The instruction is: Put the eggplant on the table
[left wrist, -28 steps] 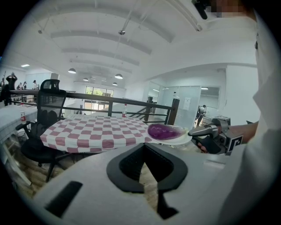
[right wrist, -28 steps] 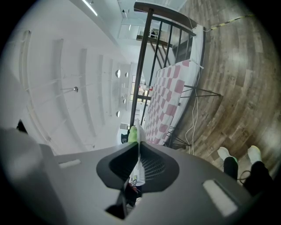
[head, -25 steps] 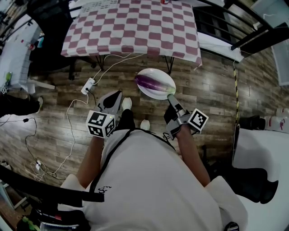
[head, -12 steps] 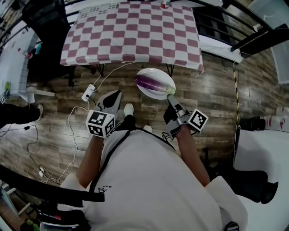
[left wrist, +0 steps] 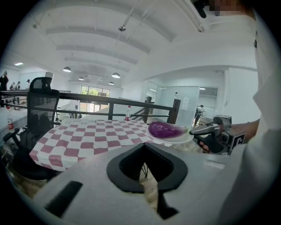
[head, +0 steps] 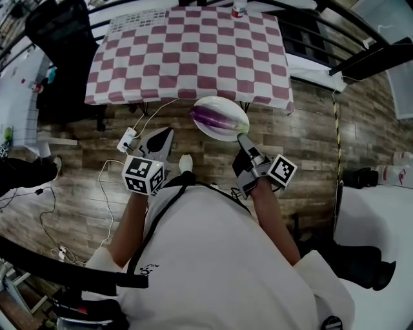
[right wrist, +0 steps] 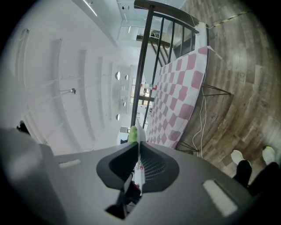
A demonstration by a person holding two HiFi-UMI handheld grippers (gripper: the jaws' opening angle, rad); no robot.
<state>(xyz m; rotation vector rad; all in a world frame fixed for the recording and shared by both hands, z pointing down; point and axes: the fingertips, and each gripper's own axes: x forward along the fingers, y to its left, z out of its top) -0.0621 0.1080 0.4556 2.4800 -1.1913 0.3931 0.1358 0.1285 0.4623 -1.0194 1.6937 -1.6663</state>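
Black office chair (head: 58, 26) stands at far left, beside the table (head: 187, 51), which carries a red-and-white checked cloth. A white power strip (head: 126, 138) with its cable lies on the wood floor (head: 310, 122) before the table. The left gripper (head: 166, 135) is held over the floor just right of the strip, its jaws closed together with nothing between them. Next to the right, 1 purple eggplant (head: 208, 116) lies on a white plate (head: 226, 103) carried in the air at the table's near edge. The right gripper (head: 240, 136) is clamped on the plate's near rim. 1 bottle (head: 239, 8) stands at the table's far edge.
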